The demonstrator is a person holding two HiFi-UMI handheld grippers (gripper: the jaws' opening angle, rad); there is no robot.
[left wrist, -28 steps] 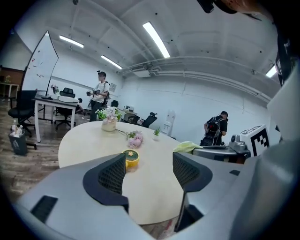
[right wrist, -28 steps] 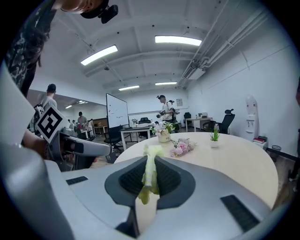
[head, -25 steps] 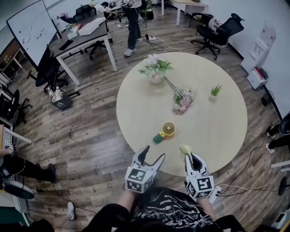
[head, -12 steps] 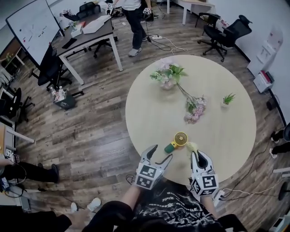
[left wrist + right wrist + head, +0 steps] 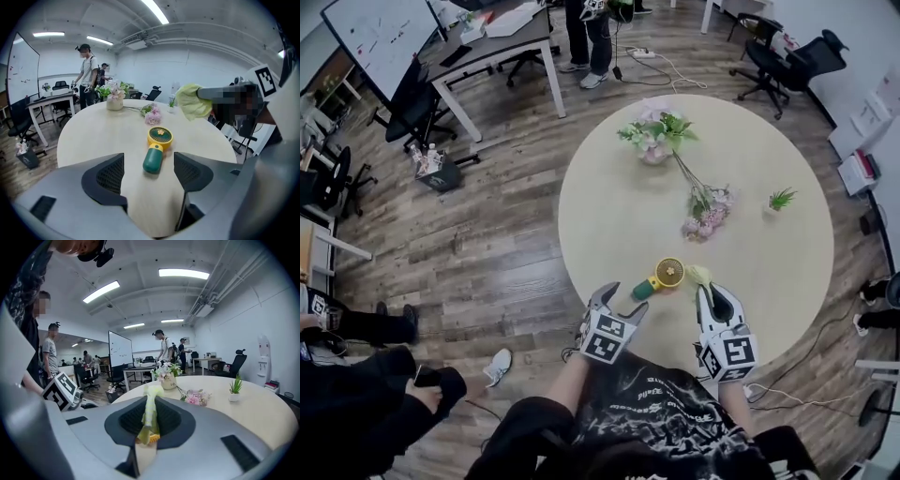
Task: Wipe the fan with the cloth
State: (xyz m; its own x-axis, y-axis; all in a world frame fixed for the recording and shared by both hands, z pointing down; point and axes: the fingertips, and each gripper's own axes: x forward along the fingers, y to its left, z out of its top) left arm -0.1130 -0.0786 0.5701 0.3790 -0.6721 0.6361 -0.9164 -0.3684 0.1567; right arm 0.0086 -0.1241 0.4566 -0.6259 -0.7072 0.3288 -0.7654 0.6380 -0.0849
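Observation:
A small hand fan (image 5: 662,277) (image 5: 156,149) with a yellow round head and a green handle lies flat on the round beige table (image 5: 769,169), near its front edge. My left gripper (image 5: 616,307) (image 5: 149,174) stands open just short of the handle, with nothing between its jaws. A yellow-green cloth (image 5: 700,276) (image 5: 150,414) (image 5: 192,101) is pinched in my right gripper (image 5: 712,298) (image 5: 149,420), which is shut on it and hovers just right of the fan's head.
A vase of flowers (image 5: 656,141), a loose pink flower sprig (image 5: 703,214) and a tiny potted plant (image 5: 781,200) stand farther back on the table. People (image 5: 592,28), desks, a whiteboard (image 5: 380,37) and office chairs surround it.
Both grippers have moved forward over the table's front edge towards the fan. The cloth stays in the right gripper and now sits close beside the fan's head.

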